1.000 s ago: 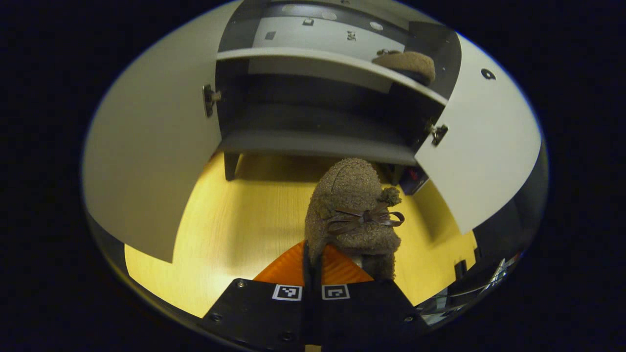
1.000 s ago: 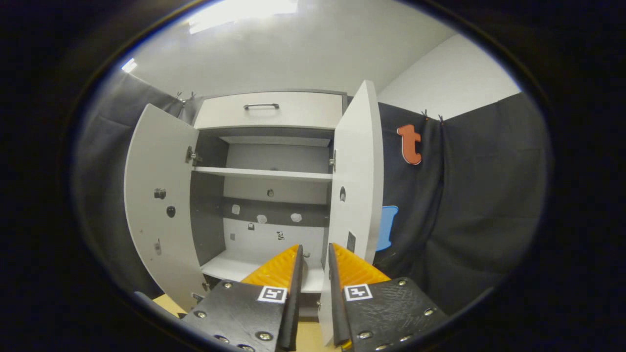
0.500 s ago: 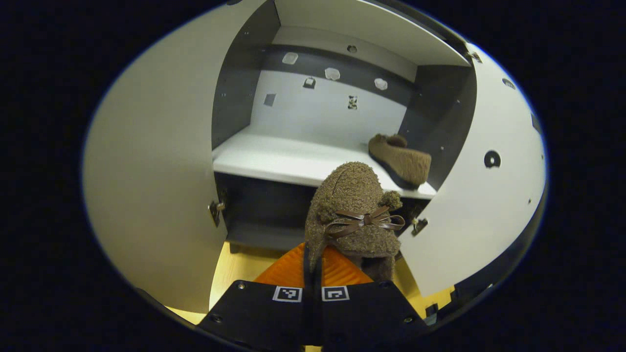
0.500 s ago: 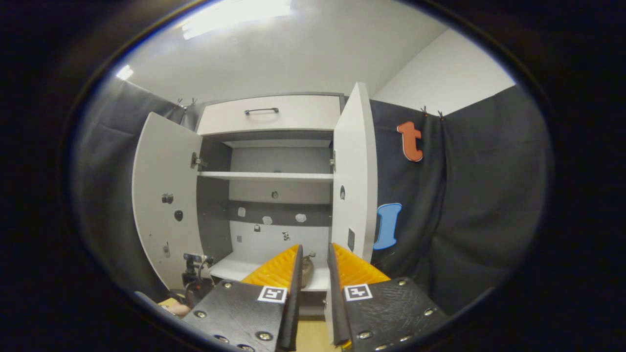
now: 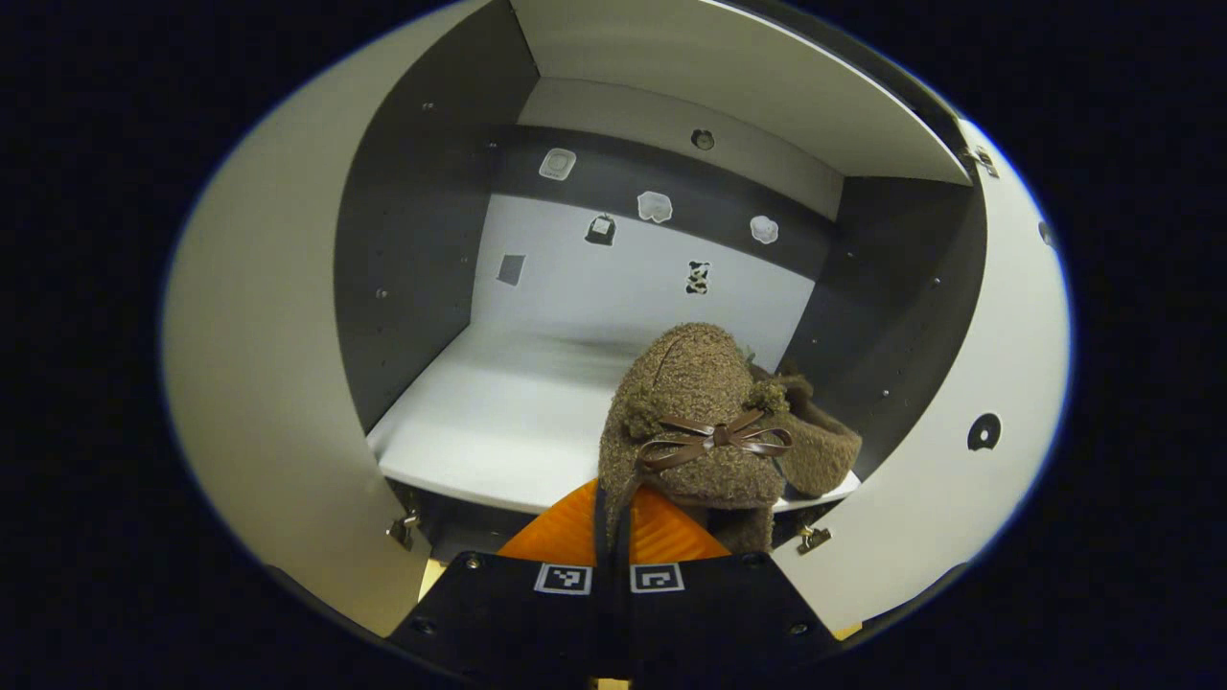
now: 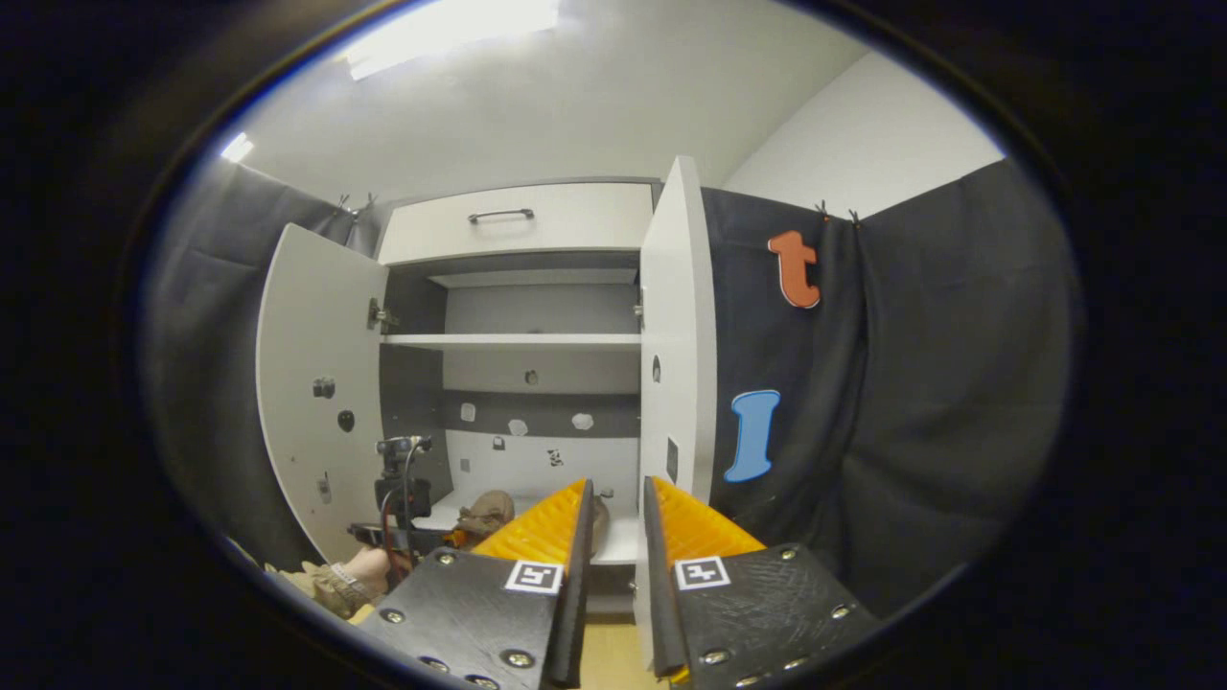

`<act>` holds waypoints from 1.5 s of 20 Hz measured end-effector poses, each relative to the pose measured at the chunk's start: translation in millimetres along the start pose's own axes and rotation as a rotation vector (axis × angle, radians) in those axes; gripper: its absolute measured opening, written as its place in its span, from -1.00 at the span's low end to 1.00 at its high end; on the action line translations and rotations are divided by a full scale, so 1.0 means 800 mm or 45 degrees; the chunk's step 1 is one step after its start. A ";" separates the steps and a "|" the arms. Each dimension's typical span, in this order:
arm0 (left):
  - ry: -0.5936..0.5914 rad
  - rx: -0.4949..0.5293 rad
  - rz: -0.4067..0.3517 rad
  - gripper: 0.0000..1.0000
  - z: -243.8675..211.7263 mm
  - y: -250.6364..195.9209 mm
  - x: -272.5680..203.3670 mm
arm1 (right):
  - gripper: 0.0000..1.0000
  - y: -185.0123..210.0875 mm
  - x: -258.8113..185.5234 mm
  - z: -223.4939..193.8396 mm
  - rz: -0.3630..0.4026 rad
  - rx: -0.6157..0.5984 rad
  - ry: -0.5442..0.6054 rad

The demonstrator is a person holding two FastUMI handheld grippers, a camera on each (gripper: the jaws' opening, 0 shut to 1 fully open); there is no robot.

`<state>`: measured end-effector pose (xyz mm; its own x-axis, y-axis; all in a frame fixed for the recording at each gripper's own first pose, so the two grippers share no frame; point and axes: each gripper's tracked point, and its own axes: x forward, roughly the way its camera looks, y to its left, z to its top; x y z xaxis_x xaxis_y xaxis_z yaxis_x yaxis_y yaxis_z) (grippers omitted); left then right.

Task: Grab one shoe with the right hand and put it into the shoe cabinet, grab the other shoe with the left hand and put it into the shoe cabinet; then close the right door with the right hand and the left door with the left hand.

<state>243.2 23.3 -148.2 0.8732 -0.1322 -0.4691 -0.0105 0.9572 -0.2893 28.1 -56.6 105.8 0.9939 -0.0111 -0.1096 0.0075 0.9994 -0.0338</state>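
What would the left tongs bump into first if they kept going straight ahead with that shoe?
Probably the other shoe, lying on the white shelf just right of the carried shoe held in the left tongs. The two look close or touching; depth is unclear. Otherwise, the cabinet's back panel.

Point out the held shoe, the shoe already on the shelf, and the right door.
held shoe (image 5: pixel 685 388), left gripper view, fuzzy upper.
shelved shoe (image 5: pixel 820 455), left gripper view, visible side.
right door (image 6: pixel 677 335), right gripper view, inner face.
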 end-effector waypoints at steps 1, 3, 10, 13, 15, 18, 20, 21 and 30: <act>-0.009 0.004 0.003 -0.99 0.010 0.000 0.011 | -0.43 -0.002 0.000 0.000 -0.008 -0.001 0.002; -0.013 -0.008 0.004 -0.99 0.025 -0.001 0.029 | -0.43 -0.003 -0.001 -0.003 -0.014 -0.002 0.007; -0.020 -0.041 0.037 -0.99 0.067 0.012 0.087 | -0.43 0.005 -0.003 -0.012 -0.010 -0.005 0.028; -0.004 -0.032 0.070 -0.99 0.069 0.023 0.106 | -0.44 0.003 -0.002 -0.015 -0.012 0.000 0.032; 0.000 -0.008 0.097 -0.99 0.069 0.030 0.119 | -0.44 -0.002 -0.002 -0.019 -0.030 -0.012 0.039; 0.016 0.003 0.115 -0.99 0.067 0.034 0.133 | -0.43 -0.005 -0.001 -0.021 -0.049 -0.010 0.040; 0.027 0.044 0.136 -0.99 0.065 0.038 0.141 | -0.43 -0.009 -0.001 -0.020 -0.060 -0.002 0.036; 0.032 0.062 0.143 -0.99 0.064 0.038 0.144 | -0.43 -0.011 -0.001 -0.020 -0.066 0.001 0.035; 0.080 0.182 0.202 -0.92 0.055 0.043 0.166 | -0.43 -0.019 0.004 -0.019 -0.070 0.006 0.038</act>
<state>380.2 49.8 -183.7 0.8338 0.0112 -0.5520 -0.0722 0.9934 -0.0889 29.6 -72.4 91.0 0.9882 -0.0671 -0.1375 0.0627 0.9974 -0.0360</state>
